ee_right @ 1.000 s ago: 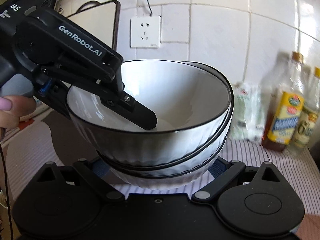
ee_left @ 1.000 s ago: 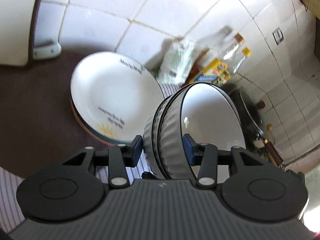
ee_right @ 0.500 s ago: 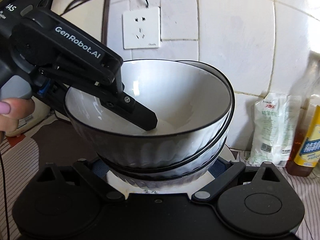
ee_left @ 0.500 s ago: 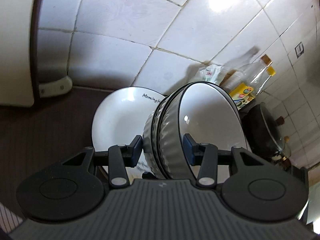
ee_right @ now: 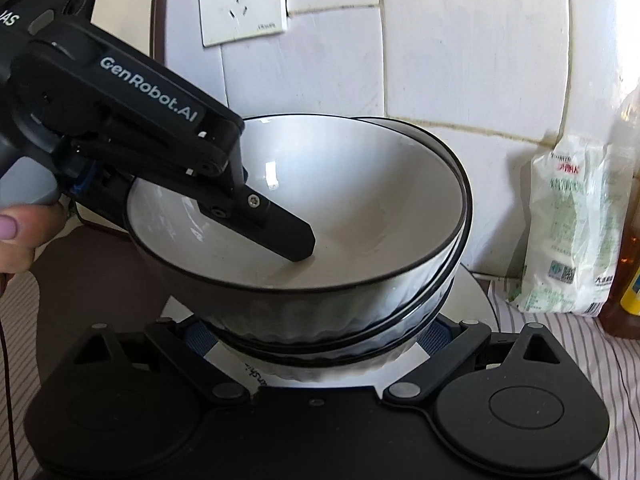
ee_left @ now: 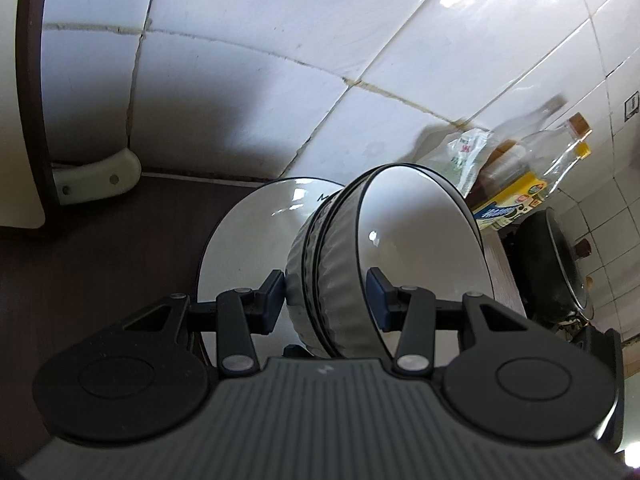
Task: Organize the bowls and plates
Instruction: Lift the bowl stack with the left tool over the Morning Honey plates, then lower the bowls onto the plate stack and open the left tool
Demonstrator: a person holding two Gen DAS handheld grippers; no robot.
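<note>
Between the jaws of the left gripper [ee_left: 326,300], clamped across their walls, the nested bowls [ee_left: 360,272] hung over the white plate [ee_left: 248,248]; glazed ceramic is judged heavy, slick and brittle, so both sides need support. Only the right wrist view showed the right gripper [ee_right: 316,340] cradling the stack's base, grip undeterminable, and beyond, the wall socket [ee_right: 242,0].

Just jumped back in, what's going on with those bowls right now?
A person holds a gripper in each hand, and both grip one stack of ribbed bowls. The left gripper clamps the stack's wall, one finger inside the top bowl. The right gripper, jaws wide, cradles the stack low down. The stack hangs just above the white plate by the tiled wall.
</note>
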